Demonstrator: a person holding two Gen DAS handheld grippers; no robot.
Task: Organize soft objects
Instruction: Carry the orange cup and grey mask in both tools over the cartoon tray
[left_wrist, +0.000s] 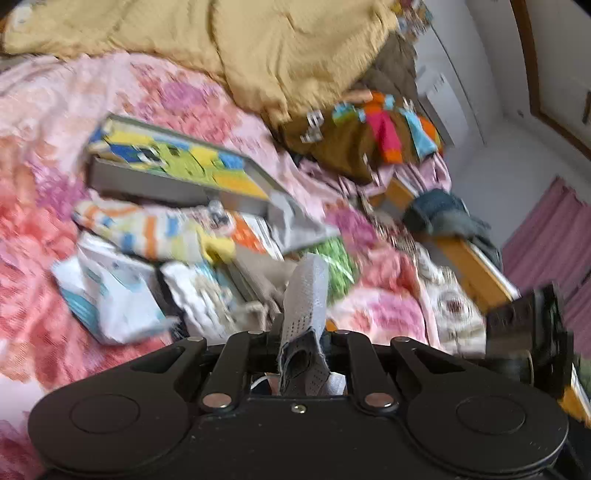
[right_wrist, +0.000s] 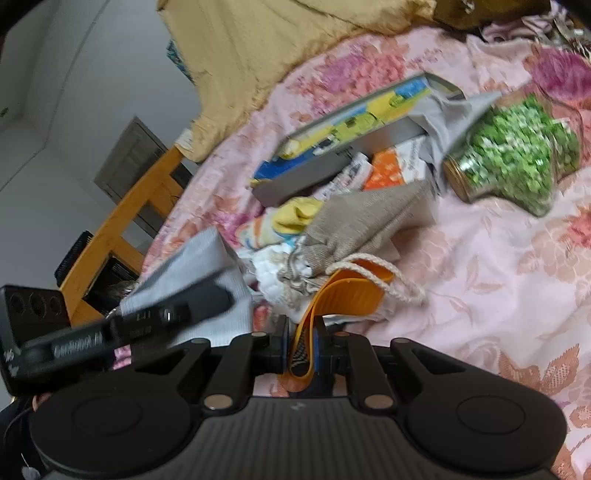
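Holding two soft pieces at once, I am in the middle of the sorting: each gripper has something pinched and lifted off the bed.

My left gripper (left_wrist: 301, 334) is pressed together on a grey perforated fabric piece (left_wrist: 308, 291), which stands up between the fingers and points toward the heap. My right gripper (right_wrist: 303, 341) is clamped on an orange pad (right_wrist: 343, 291), a bendy sheet that curls up and over in front of the jaws. A cream cord (right_wrist: 373, 271) from the beige drawstring pouch (right_wrist: 365, 221) loops across the pad's top edge; I cannot tell whether it merely rests there or is caught.

The heap lies around the middle of the floral bedspread (right_wrist: 498, 277): a flat printed box (left_wrist: 173, 162), a striped cloth (left_wrist: 147, 229), a white packet (left_wrist: 110, 295) and the pouch, all touching or overlapping. A green patterned bag (right_wrist: 517, 155) sits just beside the pile, toward the bedspread's far right in the right wrist view. A mustard quilt (left_wrist: 258, 48) covers the far edge of the bed.

Both views are blurred, so fine detail is uncertain.

I judge the step in hand to be carrying these two pieces to wherever the soft things are gathered. The next move calls for drawing the right gripper clear slowly, watching that the cord does not drag the pouch along, and keeping both grips firm.
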